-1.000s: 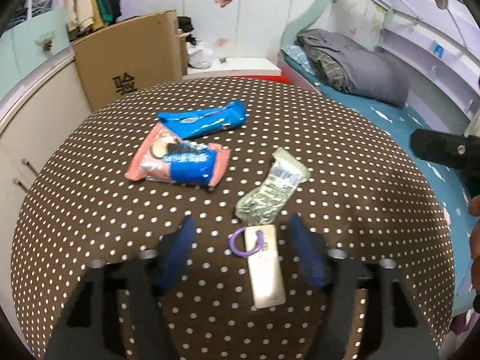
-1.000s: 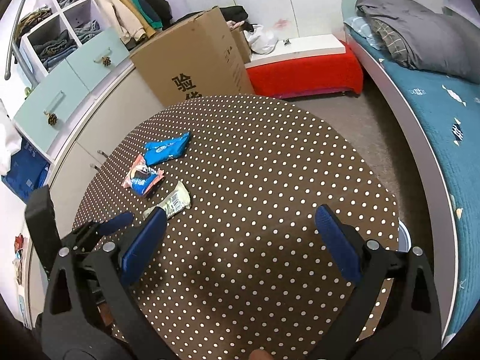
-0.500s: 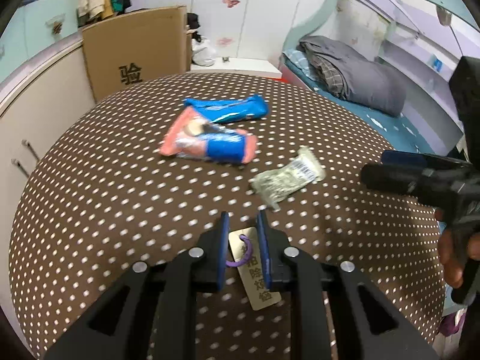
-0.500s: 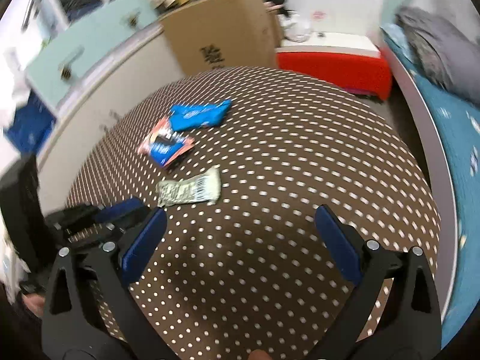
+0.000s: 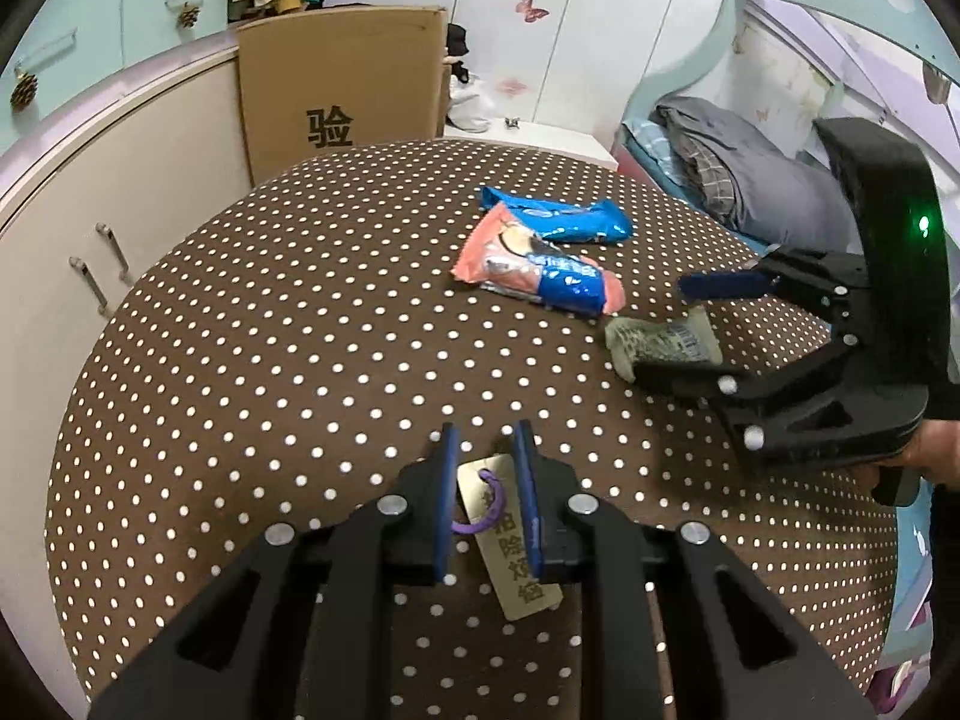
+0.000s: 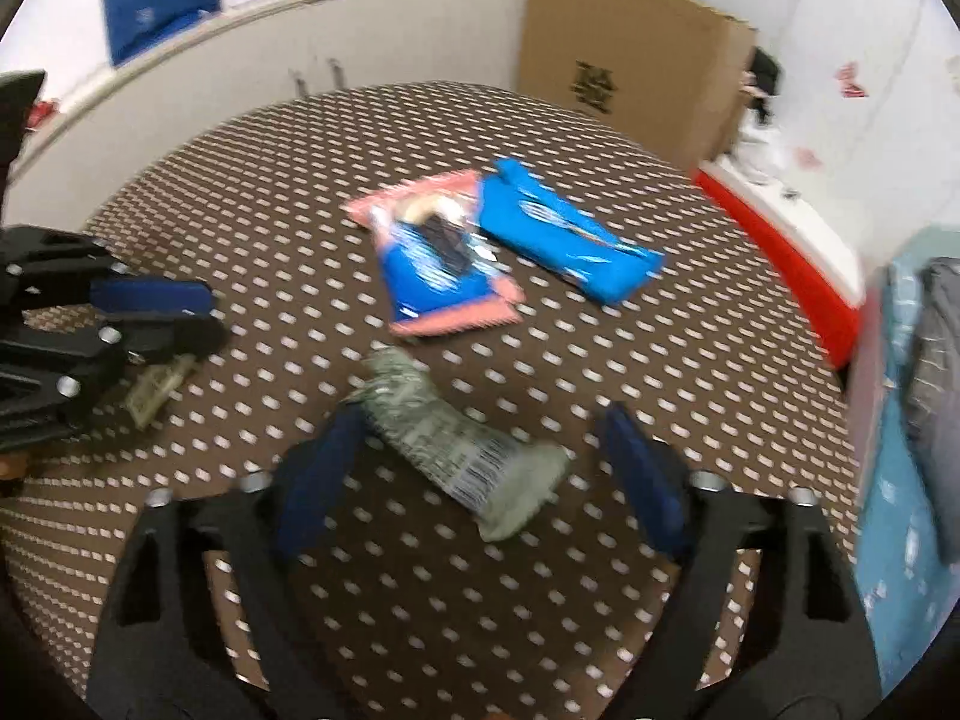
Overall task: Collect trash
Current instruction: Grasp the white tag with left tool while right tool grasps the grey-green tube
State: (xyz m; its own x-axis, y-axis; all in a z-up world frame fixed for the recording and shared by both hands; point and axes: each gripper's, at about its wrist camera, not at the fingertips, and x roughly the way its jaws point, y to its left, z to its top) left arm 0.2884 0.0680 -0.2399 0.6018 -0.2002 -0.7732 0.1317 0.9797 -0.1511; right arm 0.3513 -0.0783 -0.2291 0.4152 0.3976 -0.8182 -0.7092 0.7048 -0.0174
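Note:
On the brown dotted tablecloth (image 5: 270,360) lie a pink-and-blue snack packet (image 5: 534,273) (image 6: 444,264) and, touching it behind, a blue packet (image 5: 558,222) (image 6: 564,246). A gold tag (image 5: 522,570) (image 6: 153,390) with a purple ring sits near the table's front, and my left gripper (image 5: 486,438) (image 6: 198,318) is shut on it. A crumpled grey-green wrapper (image 5: 660,342) (image 6: 456,450) lies between the fingers of my right gripper (image 6: 480,438) (image 5: 690,330). Those jaws are closing; one pad is at the wrapper's end, the other stands apart from it.
A tall cardboard box (image 5: 342,84) stands behind the table beside a beige cabinet (image 5: 90,210). A bed with grey bedding (image 5: 750,180) runs along the right, with a red bench (image 6: 780,228) at its foot. A hand (image 5: 936,450) holds the right gripper.
My left gripper went from wide open to shut on the gold tag. My right gripper rolled, swung in over the grey-green wrapper, and its jaws have narrowed around it.

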